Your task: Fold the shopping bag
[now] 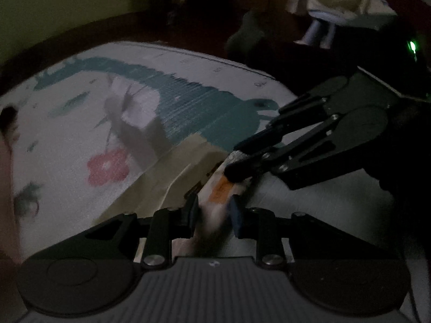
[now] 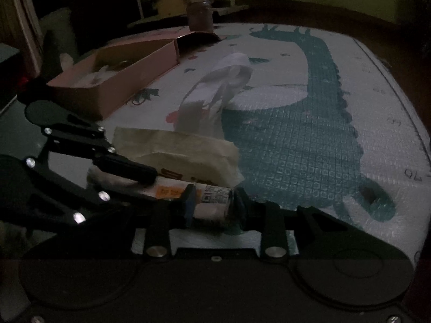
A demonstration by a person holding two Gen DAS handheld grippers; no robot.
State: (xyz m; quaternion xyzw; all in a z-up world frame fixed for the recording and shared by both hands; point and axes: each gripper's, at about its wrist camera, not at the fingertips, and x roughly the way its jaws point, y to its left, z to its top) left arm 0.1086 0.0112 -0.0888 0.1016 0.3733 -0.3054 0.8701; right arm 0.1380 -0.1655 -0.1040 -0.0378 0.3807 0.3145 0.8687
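Dim dinosaur mat (image 2: 296, 148) bears the shopping bag (image 2: 188, 158), both grippers' fingers (image 1: 238, 216) pinching its folded edge.

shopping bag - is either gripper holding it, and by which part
Both hold the shopping bag. The left gripper and the right gripper each pinch its folded near edge, side by side on the strip with the orange label.

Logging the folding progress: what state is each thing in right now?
Shopping bag: partly folded, lying on the mat, near edge pinched.
Left gripper: shut on the bag's edge.
Right gripper: shut on the same edge.
Cardboard box: open, stuff inside.
White cloth: crumpled on the mat.
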